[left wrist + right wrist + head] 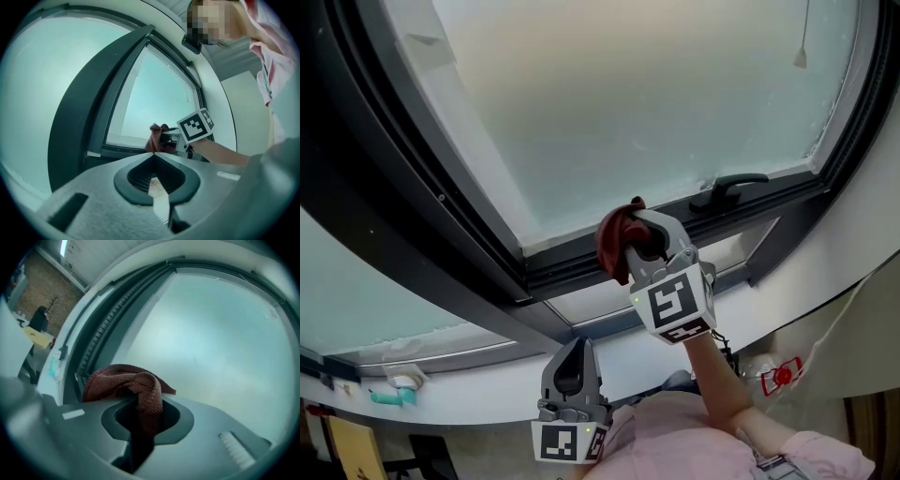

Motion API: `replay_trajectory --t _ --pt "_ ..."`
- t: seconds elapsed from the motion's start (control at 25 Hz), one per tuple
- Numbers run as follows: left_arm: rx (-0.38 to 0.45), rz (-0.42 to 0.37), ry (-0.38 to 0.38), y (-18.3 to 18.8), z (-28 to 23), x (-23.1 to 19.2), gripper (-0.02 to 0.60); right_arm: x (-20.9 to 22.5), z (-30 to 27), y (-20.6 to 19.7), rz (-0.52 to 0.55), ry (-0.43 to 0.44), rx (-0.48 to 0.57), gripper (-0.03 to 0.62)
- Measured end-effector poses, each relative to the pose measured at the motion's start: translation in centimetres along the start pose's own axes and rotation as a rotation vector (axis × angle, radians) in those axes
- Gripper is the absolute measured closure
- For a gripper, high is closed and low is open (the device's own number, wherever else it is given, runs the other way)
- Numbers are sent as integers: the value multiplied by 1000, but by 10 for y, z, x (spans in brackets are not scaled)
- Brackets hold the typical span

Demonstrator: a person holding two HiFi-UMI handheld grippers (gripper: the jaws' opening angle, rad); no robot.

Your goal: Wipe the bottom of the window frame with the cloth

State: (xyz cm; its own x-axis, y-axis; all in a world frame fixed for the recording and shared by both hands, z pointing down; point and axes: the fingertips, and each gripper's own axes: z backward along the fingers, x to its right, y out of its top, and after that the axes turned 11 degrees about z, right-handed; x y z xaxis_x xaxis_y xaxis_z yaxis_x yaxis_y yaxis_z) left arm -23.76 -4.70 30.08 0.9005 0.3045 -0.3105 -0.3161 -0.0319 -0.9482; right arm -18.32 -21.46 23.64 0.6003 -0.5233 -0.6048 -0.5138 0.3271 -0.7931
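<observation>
Two tools are in the person's hands, and only one is up at the window frame [567, 267]. The right tool [636, 236] is clamped on a dark red cloth [615, 246], which bunches out past its tips. The bundle sits against the bottom rail of the frame, just where the rail meets the frosted glass [628, 103], and looks to be touching it. Along that rail, the black handle [727, 190] lies off to the right of the cloth, near it but apart.

In the right gripper view, a fold of the cloth [136, 384] hangs down into the gap between the jaws of the right tool [147, 411]. The rest is heaped over their tips in front of the glass.

The left tool [574, 354] is held well below the frame, under the white ledge [469, 375] and close to the person's pink shirt [675, 441]. It points up at the frame. In its own view the left tool [153, 160] has its jaws brought together with nothing between them. Beyond it the cloth [153, 139] shows at the foot of the frame.

Far to the left on the ledge below the frame lies a small teal thing [394, 397].
</observation>
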Motion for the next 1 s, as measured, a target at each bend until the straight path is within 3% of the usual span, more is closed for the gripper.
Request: replay_trajectory --t 0.16,0.36,0.68,1.0 --pt "11 -10 24 5 11 -5 581 -71 -24 50 84 168 93 537" --pt "34 -15 76 12 27 -14 581 -137 -37 62 189 286 75 537" --pt "38 -5 113 15 32 -24 581 -153 -52 64 331 256 73 543" --pt "36 -2 99 15 29 -25 581 -150 -56 63 268 223 64 539"
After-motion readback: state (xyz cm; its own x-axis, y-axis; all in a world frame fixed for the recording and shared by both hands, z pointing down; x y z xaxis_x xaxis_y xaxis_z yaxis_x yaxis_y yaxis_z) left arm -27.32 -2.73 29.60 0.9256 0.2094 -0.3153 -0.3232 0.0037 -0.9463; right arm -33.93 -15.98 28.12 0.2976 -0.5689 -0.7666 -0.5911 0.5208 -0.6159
